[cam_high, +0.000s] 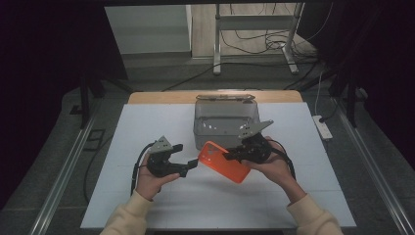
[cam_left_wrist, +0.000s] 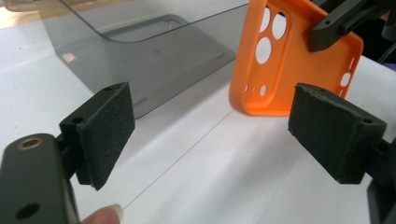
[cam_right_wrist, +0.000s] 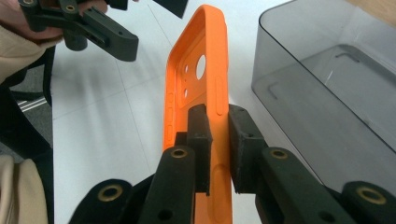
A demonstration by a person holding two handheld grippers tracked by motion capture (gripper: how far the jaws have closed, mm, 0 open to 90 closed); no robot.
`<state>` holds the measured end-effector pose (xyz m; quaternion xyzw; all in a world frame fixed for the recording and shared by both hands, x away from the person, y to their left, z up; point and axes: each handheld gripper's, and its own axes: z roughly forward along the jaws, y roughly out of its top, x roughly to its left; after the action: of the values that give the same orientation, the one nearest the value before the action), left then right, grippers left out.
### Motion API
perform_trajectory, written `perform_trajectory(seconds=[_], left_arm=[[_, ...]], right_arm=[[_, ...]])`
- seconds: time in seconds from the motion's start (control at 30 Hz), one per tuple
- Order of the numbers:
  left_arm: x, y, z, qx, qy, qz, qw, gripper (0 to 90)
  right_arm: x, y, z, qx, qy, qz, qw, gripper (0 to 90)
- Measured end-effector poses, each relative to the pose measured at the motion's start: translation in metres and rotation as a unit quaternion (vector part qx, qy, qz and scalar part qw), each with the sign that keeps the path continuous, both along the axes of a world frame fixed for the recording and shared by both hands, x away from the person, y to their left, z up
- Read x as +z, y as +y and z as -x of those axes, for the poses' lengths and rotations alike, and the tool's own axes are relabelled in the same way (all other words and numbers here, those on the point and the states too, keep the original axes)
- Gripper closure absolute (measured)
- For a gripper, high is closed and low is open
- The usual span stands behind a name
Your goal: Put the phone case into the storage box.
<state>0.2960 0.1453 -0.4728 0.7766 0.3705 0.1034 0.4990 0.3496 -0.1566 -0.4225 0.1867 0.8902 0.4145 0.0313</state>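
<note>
The orange phone case [cam_high: 223, 161] is up off the table, held tilted above the white tabletop [cam_high: 147, 122] just in front of the smoky grey plastic box [cam_high: 225, 120]. The right gripper [cam_high: 234, 155] has it clamped by one long side wall: in the right gripper view the two black pads [cam_right_wrist: 201, 135] squeeze that orange edge between them, with the camera cut-outs of the case further up and away from the jaws. The left gripper [cam_high: 192, 164] sits just beside the case's lower left end, its jaws spread wide and holding nothing; in the left gripper view the case [cam_left_wrist: 285, 60] hangs beyond and between the two parted pads [cam_left_wrist: 105, 126], apart from both. The box is see-through with a clear lid leaning back behind it. Cream sleeves [cam_high: 125, 218] come in from the near edge, one hand around each gripper.
</note>
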Motion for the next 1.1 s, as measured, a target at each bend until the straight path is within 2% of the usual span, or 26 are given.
perform_trajectory(seconds=[0.13,0.37,1.1], left_arm=[[-0.004,0.006,0.005,0.006,0.003,-0.004,1.0,14.6],[-0.014,0.018,0.01,0.019,0.013,-0.02,0.9995,14.4],[-0.037,0.047,0.029,0.053,0.033,-0.029,0.9976,14.0]], right_arm=[[0.0,-0.002,-0.001,-0.004,0.007,-0.001,1.0,80.3],[0.002,-0.004,0.0,-0.008,0.002,-0.003,1.0,80.3],[0.008,-0.009,0.003,-0.02,-0.005,-0.006,0.9998,80.2]])
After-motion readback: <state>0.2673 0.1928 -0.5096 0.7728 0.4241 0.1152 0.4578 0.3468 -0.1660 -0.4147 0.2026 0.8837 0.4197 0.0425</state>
